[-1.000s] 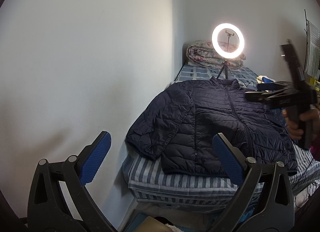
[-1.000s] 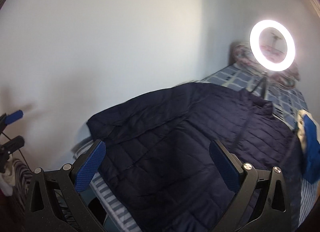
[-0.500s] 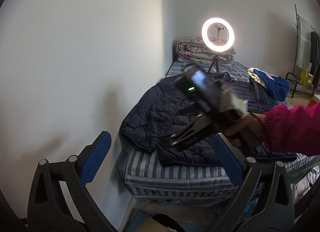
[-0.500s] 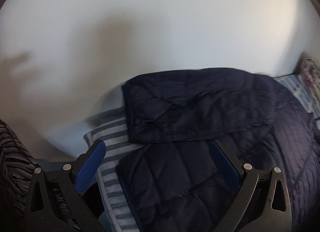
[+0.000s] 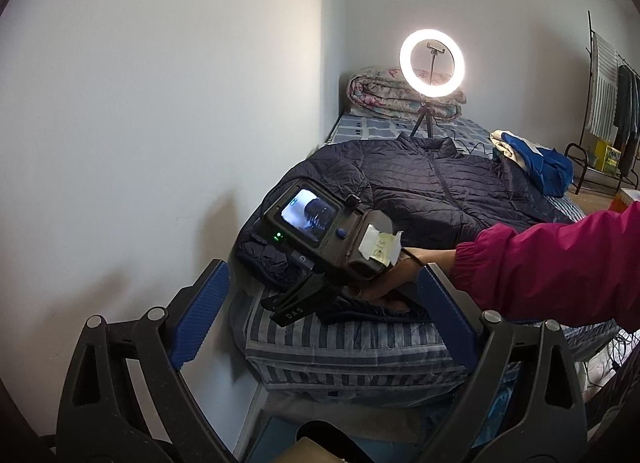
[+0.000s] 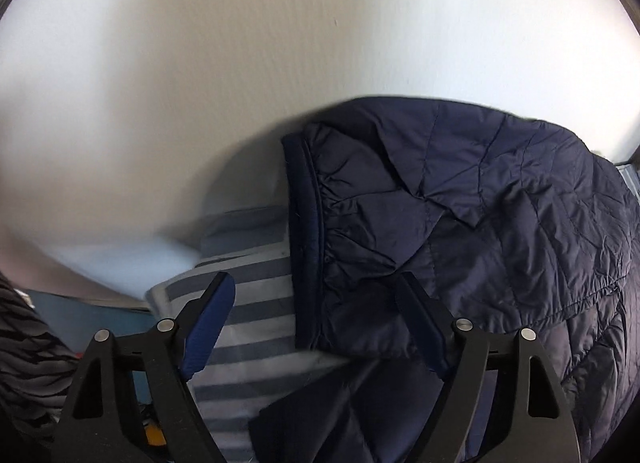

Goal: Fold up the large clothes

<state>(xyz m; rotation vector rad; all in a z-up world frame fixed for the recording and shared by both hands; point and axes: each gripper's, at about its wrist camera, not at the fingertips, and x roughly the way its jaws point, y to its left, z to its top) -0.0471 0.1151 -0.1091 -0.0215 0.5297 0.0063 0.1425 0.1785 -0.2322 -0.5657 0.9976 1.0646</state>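
A dark navy quilted jacket (image 5: 424, 191) lies front-up on the striped bed (image 5: 352, 347), collar toward the ring light. My left gripper (image 5: 320, 299) is open and empty, held back from the foot of the bed. My right gripper (image 6: 316, 295) is open and hangs low over the jacket's sleeve cuff (image 6: 308, 247) at the bed's near left corner; the cuff lies between the fingers, not held. In the left wrist view the right gripper's body (image 5: 320, 231) with its lit screen shows over that sleeve, held by a hand in a pink sleeve (image 5: 552, 259).
A white wall (image 5: 160, 123) runs along the bed's left side. A lit ring light on a tripod (image 5: 432, 63) and a folded floral quilt (image 5: 384, 91) stand at the bed's far end. Blue and cream clothes (image 5: 536, 163) lie at the right. A clothes rack (image 5: 608, 103) stands far right.
The right gripper has swung from the jacket's right side across to the left sleeve and come down close over the cuff. The left gripper has pulled back a little.
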